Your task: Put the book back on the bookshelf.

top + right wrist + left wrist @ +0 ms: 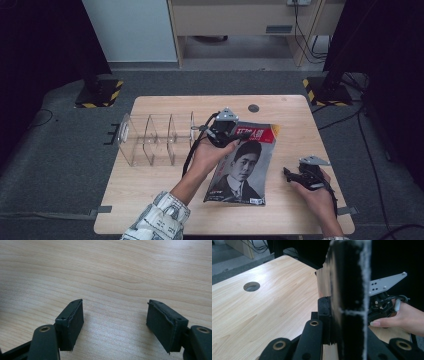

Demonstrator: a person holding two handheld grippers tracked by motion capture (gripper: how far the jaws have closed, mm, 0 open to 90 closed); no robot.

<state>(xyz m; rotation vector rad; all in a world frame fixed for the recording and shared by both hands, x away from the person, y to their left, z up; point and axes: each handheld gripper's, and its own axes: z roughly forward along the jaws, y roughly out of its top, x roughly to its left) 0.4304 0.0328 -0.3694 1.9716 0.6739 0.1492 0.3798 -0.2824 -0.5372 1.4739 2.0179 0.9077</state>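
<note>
Two claws, one magazine on our desk.

From above we see the left claw (235, 134) clamped on the top edge of the magazine (243, 165), which lies mid-desk (160, 180) beside a clear divider rack (150, 138). Our right claw (115, 322), jaws apart, hovers over bare wood, and the left gripper view catches the edge-on magazine (348, 290).

Clear acrylic divider rack (150, 137) on table (165, 197)
</note>
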